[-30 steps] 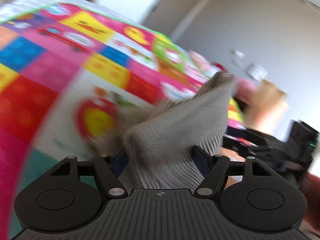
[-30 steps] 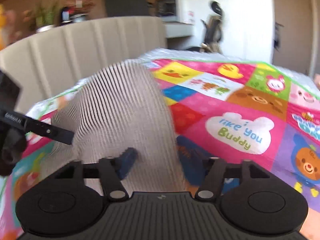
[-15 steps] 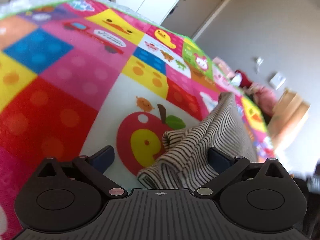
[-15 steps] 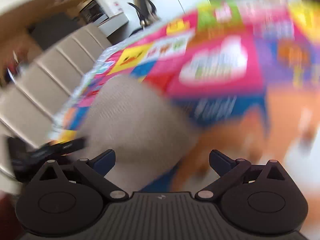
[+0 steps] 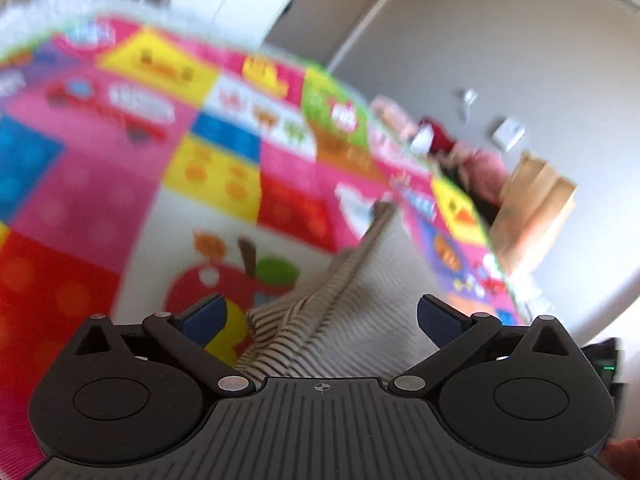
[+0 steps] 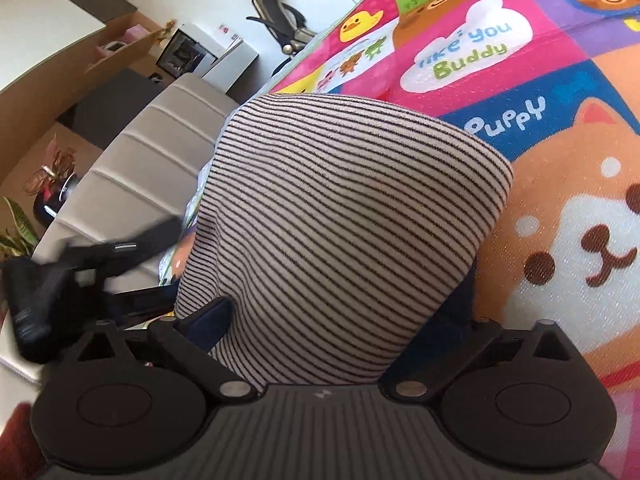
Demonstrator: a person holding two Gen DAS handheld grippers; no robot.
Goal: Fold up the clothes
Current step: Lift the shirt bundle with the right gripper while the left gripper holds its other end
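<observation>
— Over the play mat [image 5: 100, 184], what do your left fingers [image 5: 204, 314] have?

— Nothing. Your left gripper [image 5: 320, 316] stands spread wide, with its blue pads at about 9 and 3 o'clock of the lower frame. The striped garment [image 5: 320, 320] lies on the mat between them, touching neither as far as the blurred left wrist view lets you tell.

— Where does the cloth run from there?

— Toward 1 o'clock, narrowing to a tip near the middle of the frame. Its bunched edge sits against the red apple print [image 5: 212, 288], at about 7 o'clock of the cloth.

— And your right side?

— Your right gripper [image 6: 344, 316] is also spread apart, and the striped garment [image 6: 340, 220] fills the space between its fingers [image 6: 212, 316]. The left pad shows at the cloth's edge; the right one is mostly hidden behind the fabric, so contact on that side is unclear. The cloth is not pinched.

— How does the garment look from that camera?

— A broad, smooth striped panel, rounded at the top, lying on the play mat [image 6: 560, 200]. The shiba face print is at 3 o'clock of it, and the "like you Buddy" cloud at 1 o'clock.

— Anything else nearby?

— The left gripper [image 6: 80, 264] appears blurred at 9 o'clock in the right wrist view, beside the cloth's left edge, with a pale padded sofa [image 6: 160, 140] behind it.
</observation>
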